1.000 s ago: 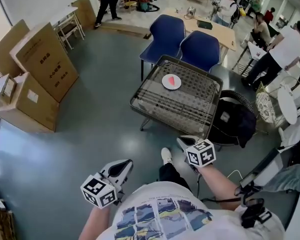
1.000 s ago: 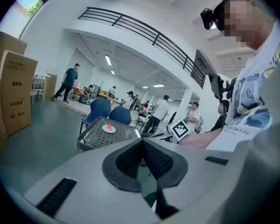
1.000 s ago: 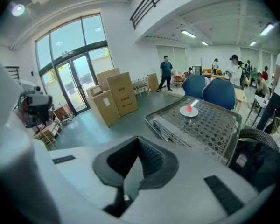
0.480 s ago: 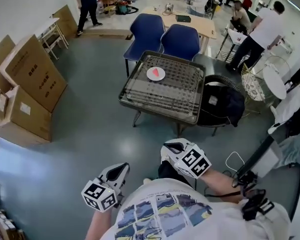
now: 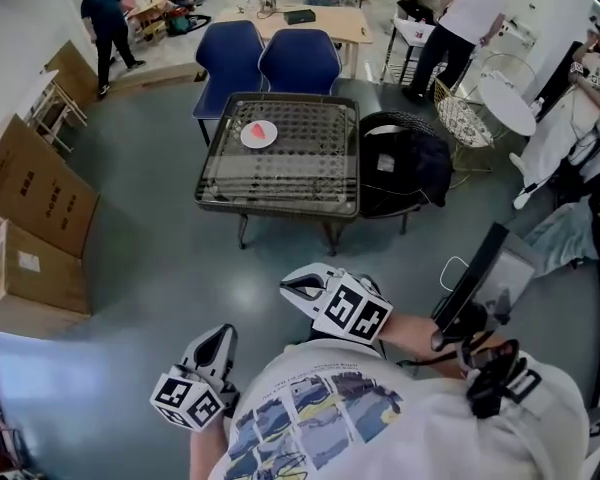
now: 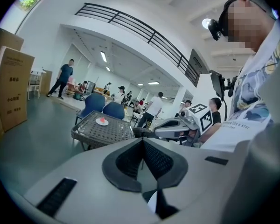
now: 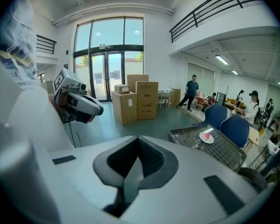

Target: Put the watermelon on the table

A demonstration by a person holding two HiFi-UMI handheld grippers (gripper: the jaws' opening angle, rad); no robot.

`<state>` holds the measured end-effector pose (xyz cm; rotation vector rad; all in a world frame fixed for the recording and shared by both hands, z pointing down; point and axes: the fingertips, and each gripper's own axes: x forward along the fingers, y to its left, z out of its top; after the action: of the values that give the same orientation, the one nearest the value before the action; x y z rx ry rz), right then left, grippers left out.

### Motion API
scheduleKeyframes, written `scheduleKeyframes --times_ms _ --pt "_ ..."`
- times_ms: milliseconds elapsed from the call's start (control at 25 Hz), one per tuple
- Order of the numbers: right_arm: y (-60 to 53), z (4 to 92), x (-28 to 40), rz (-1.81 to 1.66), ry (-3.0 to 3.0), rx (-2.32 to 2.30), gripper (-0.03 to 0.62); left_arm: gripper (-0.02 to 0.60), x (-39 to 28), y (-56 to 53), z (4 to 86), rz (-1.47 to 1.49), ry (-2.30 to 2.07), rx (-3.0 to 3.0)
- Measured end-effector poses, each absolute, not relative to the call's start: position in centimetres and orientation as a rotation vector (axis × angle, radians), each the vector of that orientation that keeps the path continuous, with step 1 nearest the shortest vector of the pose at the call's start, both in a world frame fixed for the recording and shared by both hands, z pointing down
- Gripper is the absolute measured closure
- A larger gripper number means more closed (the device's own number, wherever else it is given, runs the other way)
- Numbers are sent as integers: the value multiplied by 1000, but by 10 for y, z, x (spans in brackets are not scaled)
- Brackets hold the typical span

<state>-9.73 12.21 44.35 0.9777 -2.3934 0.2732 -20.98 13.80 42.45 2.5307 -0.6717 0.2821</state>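
Watermelon slice [image 5: 259, 128] rested on a white plate [image 5: 248, 140] on the mesh table [image 5: 300, 173], which lay farther off than a second earlier, while left gripper [image 5: 216, 336] and right gripper [image 5: 293, 286], both clenched and empty, had drawn back to the chest; placement judged done.

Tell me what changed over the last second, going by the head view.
The right hand-held gripper came up and rolled, its marker cube now tilted and nearer the camera. The left hand-held gripper shifted only slightly. The view swung, so the table sits further left. Nothing was gripped or released: both are shut and empty, the watermelon slice still on its plate on the table.
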Motion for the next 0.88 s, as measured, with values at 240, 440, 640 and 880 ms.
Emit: scheduleKeyframes --times_ms 240,440,640,880 --pt "125 440 -102 243 -2387 955 585 572 -210 138 425 288 -679 2543" --pt "124 434 -108 231 -2394 934 585 572 -214 137 423 293 -688 2528" --pt "121 438 -106 240 -2391 933 585 572 -213 137 426 302 -685 2525" --pt "119 435 -107 233 -2388 932 585 572 -213 137 423 307 -682 2527"
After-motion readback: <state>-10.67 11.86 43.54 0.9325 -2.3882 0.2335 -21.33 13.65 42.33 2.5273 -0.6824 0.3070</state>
